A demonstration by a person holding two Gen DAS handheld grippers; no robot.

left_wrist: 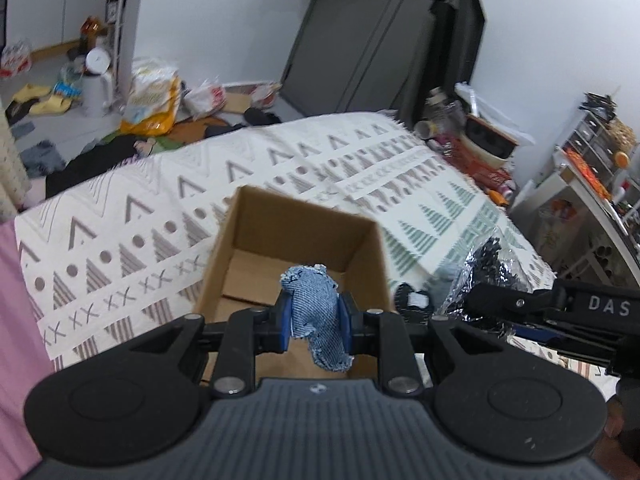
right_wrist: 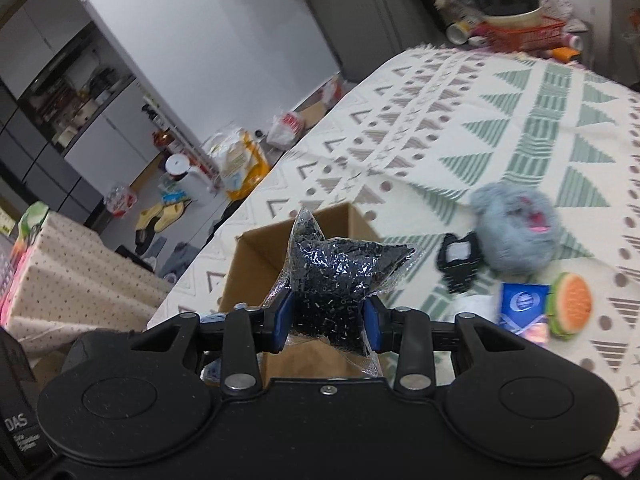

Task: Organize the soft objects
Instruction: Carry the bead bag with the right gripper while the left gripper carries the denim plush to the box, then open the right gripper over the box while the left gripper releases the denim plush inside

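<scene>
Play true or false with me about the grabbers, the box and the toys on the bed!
1. The left gripper holds a denim scrap. True.
2. The right gripper is empty. False: it is shut on a bag of black beads.
3. The box is full of toys. False: only its bare cardboard floor shows.
4. A grey fluffy toy lies on the blanket. True.
5. The burger toy is inside the box. False: it lies on the blanket, outside.
</scene>
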